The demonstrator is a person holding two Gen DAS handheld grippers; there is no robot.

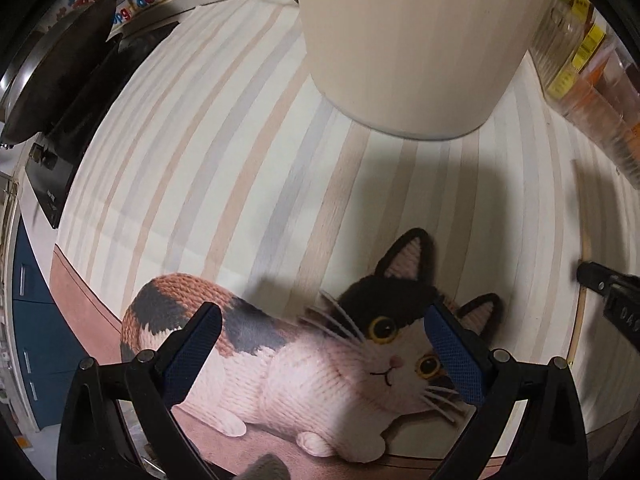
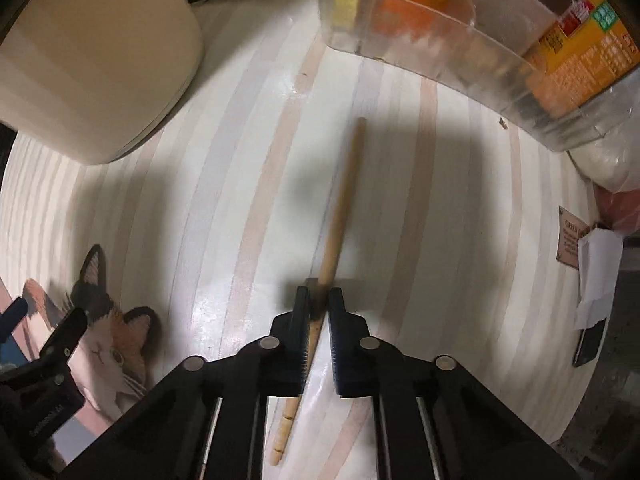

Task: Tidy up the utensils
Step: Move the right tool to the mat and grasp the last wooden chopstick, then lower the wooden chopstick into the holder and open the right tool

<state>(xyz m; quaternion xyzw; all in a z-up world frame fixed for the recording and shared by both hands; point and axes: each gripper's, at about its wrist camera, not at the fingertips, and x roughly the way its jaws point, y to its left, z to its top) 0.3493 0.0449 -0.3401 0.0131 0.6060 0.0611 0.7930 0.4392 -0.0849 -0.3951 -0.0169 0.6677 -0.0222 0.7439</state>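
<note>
Chopstick (image 2: pixel 340 216), a single wooden one, lies flat on the striped bench (image 2: pixel 224 208), its long axis running from the lower middle of the right wrist view up toward the upper middle, leaning slightly right. The right gripper (image 2: pixel 319 300) points almost straight down over it, and its fingers (image 2: pixel 301 320) have closed to a narrow gap with the stick's lower third passing between them; they appear to pinch it, though the stick seems not yet lifted off the surface. The grip sits nearer the thick, ringed end, so I judge the long free end will swing when raised.

The left gripper (image 1: pixel 324 344) hangs with its blue-padded fingers (image 1: pixel 456 356) spread wide and nothing between them, over a knitted-cat picture (image 1: pixel 320 360) printed on the bench cover. In its view the chopstick (image 1: pixel 582 248) shows far to the right edge, so the right hand is plainly the nearer.

A large cream container (image 1: pixel 416 40) stands at the upper middle, probably where utensils go. Clear boxes of packets (image 2: pixel 460 32) line the upper right; a dark pan (image 1: pixel 60 72) sits on a stove at upper left.
</note>
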